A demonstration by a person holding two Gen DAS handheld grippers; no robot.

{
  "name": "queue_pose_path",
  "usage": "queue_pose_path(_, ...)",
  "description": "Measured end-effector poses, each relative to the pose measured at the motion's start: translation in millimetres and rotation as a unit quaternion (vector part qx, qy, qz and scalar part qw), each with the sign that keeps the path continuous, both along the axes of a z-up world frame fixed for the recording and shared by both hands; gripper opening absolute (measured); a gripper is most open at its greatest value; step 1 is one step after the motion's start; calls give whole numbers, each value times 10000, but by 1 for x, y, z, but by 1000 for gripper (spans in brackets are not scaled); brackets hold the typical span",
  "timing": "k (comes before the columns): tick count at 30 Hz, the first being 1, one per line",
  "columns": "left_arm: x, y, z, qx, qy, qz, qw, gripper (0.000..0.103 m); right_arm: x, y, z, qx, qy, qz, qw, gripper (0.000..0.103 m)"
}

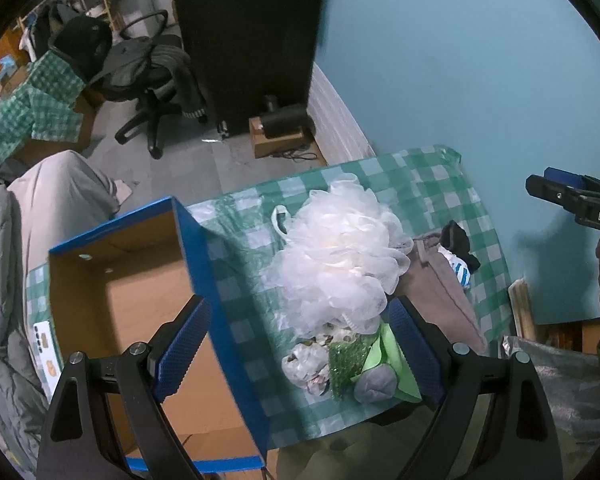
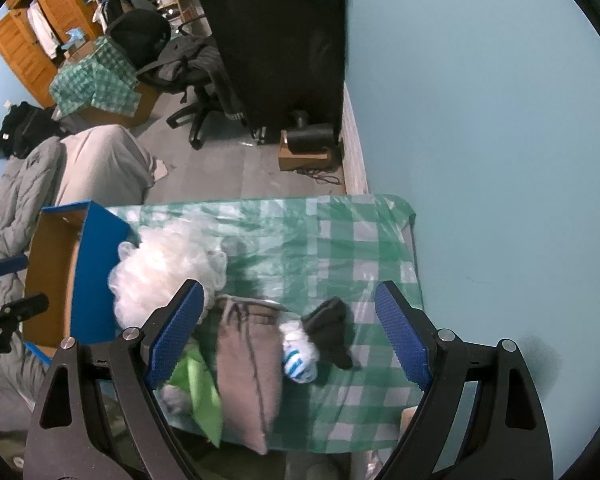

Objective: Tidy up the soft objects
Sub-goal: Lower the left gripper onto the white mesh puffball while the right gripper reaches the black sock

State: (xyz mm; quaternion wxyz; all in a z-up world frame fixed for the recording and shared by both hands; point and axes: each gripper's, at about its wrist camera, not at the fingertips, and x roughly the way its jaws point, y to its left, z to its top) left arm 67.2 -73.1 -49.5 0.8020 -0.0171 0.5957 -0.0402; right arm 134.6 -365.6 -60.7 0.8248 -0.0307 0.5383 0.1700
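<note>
Both grippers hang above the checked table (image 2: pixel 340 240), jaws wide and holding nothing: the left gripper (image 1: pixel 300 336) over the white pouf (image 1: pixel 340 256) beside the open blue box (image 1: pixel 204 280), the right gripper (image 2: pixel 296 332) over the brown cloth (image 2: pixel 248 360), striped sock (image 2: pixel 298 356) and black sock (image 2: pixel 332 328). A green cloth (image 2: pixel 198 392) lies at the near edge.

Left wrist view looks down from close above the table's left part, over the blue box (image 1: pixel 204 280) and white mesh puff (image 1: pixel 340 256). Right wrist view looks down from close above the right part. Both share the checked tablecloth (image 2: pixel 300 240), puff and box.
</note>
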Motion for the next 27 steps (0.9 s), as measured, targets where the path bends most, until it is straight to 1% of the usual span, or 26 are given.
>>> queue_pose_path(7,15,-14,-21,-22,151,-94,9998,92,10,-19,-27,-65,213,-26,9997,87)
queue_pose_path(13,23,-26,-40,40,311,-255,9992,92,9,-24,-52,-114,406,131,9990,87)
queue_pose_path(15,26,-30,-47,-13,381,-295,9988,92,10,-25,-61,-113,452,192,9987,87)
queue_pose_path(18,30,-36,-56,-244,512,-304,9979,92,10,-25,-71,-115,552,244,9981,87)
queue_pose_path(20,34,-40,-61,-304,593,-294,9973,92,10,-26,-77,-121,613,281,9977,87)
queue_pose_path(24,44,-52,-72,-243,654,-329,9970,92,11,-28,-90,-153,691,302,9970,87)
queue_pose_path(27,52,-62,-85,-167,785,-391,9960,92,12,-30,-102,-186,807,308,9961,87)
